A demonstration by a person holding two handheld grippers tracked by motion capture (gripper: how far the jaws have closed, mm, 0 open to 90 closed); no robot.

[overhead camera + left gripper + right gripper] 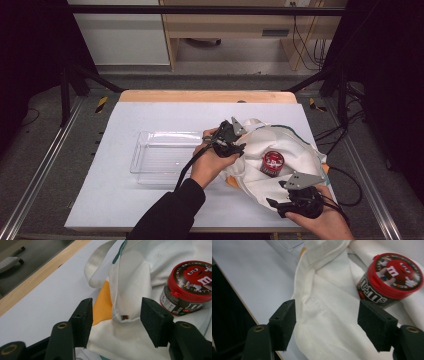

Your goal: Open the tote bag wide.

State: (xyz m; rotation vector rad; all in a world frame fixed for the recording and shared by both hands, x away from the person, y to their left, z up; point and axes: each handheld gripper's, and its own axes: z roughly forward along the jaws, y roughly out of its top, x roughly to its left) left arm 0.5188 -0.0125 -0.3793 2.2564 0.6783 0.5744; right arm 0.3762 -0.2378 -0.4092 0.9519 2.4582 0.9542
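A white cloth bag (290,145) with orange and green trim lies crumpled on the table's right half. A red-lidded M&M's tub (272,163) rests tilted in its folds. My left gripper (241,149) is at the bag's left edge, open. In the left gripper view, a fold of the bag (130,277) with an orange patch (102,302) lies between the spread jaws of that gripper (116,312), and the tub (190,287) sits to the right. My right gripper (274,204) is open at the bag's near edge. In the right gripper view, that gripper (327,312) straddles the cloth (329,290), with the tub (392,277) beyond its right jaw.
An empty clear plastic tray (145,157) stands left of the bag on the white table mat (125,200). The wooden table edge (207,96) runs along the far side. Black frame posts and cables flank the table.
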